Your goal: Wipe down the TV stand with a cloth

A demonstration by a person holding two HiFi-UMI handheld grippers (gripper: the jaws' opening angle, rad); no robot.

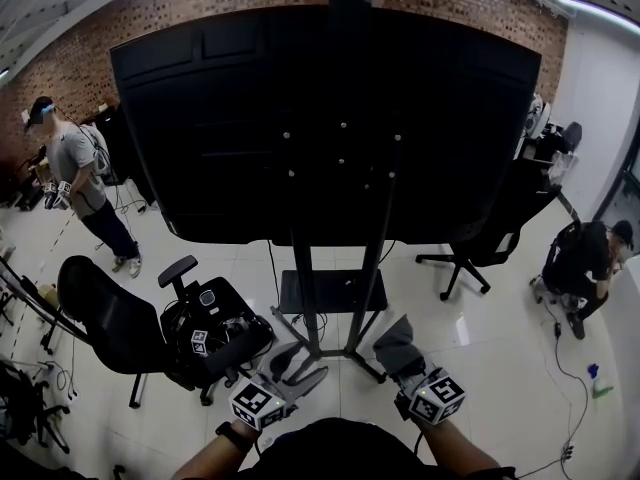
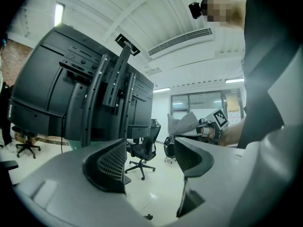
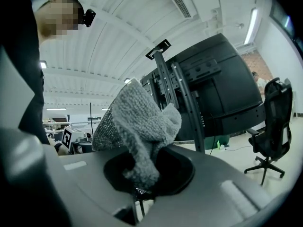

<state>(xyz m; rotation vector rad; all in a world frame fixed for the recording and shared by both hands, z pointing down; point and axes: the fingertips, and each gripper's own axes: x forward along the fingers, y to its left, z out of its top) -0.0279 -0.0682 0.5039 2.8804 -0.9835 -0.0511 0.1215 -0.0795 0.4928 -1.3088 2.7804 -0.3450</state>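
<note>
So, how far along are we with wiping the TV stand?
Done: the cloth is clamped in the right gripper. In hand: it's held up facing the TV stand, not touching; left gripper open, empty. Left: all the wiping, apparently.

The room is bright and evenly lit. A long white ceiling strip light (image 1: 590, 8) up and to the right of the big black flat TV screen (image 1: 330, 128) throws soft glare onto the glossy pale tiled floor (image 1: 500, 298) below it. The screen's back shows as near-featureless black. Every view bows strongly, with dark vignetted corners. In the right gripper view the grey fluffy cloth (image 3: 142, 122), left of the screen, is sharp.
</note>
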